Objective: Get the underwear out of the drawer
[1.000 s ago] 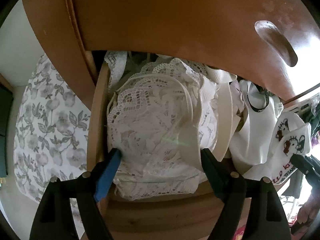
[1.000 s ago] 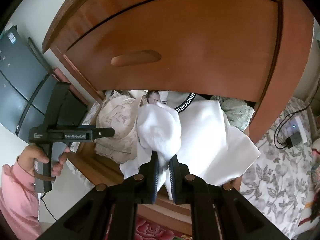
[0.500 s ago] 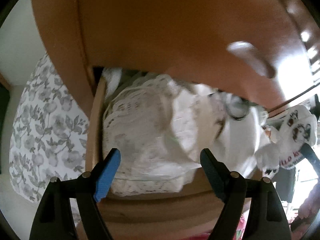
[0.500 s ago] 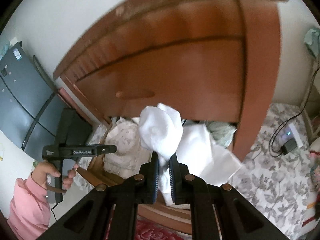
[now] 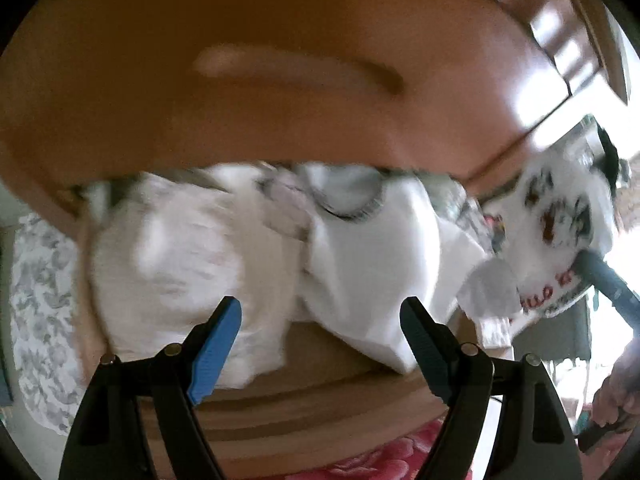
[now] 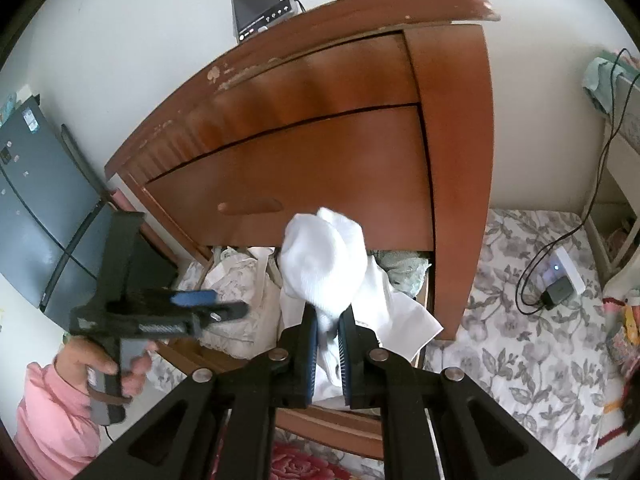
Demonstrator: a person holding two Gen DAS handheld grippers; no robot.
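left gripper (image 5: 320, 326), seen from the left wrist, stands wide open with nothing between its blue pads, above the open drawer (image 5: 304, 384) full of white clothes (image 5: 372, 264); the picture is blurred. at the right edge hangs the printed white underwear (image 5: 556, 232).

from the right wrist, the right gripper (image 6: 328, 330) is pinched nearly closed on the white underwear (image 6: 324, 264), lifted clear above the drawer (image 6: 332, 420). a hand (image 6: 100, 364) in a pink sleeve (image 6: 52, 416) holds the left gripper (image 6: 212, 304).
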